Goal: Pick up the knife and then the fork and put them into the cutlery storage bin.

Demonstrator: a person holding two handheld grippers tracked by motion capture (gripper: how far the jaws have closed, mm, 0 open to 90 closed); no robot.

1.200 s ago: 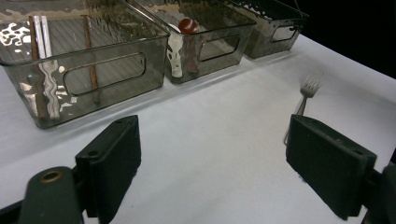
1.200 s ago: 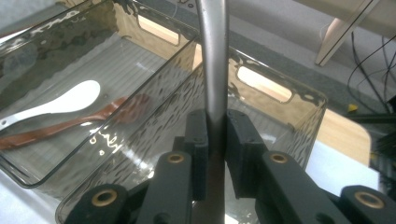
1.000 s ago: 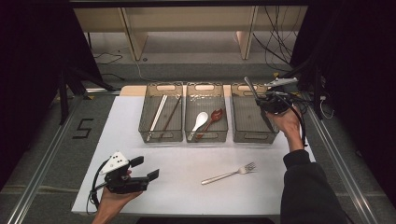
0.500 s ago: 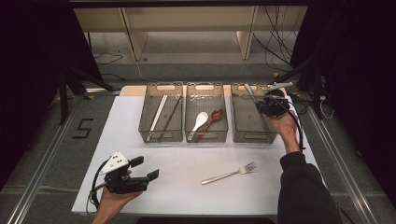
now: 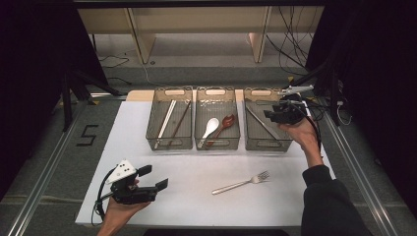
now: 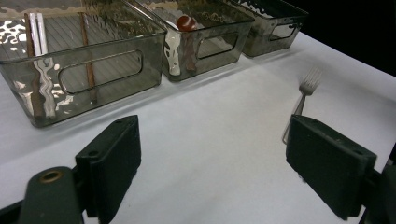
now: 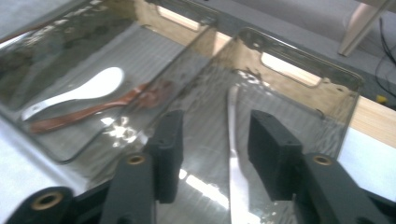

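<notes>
On the white table (image 5: 196,172), right bin (image 5: 263,142) holds knife (image 5: 260,123).

- A white table (image 5: 162,167) is set on a grey floor (image 5: 44,162), with metal rails (image 5: 37,194) run along both sides
- A black "5" (image 5: 88,134) is marked on the floor at the left
- Pale wooden shelving (image 5: 196,22) is seen behind the table
- Black cables (image 5: 290,29) are strewn beyond the far right corner
- Both sides are closed in by dark drapes (image 5: 34,49)
</notes>
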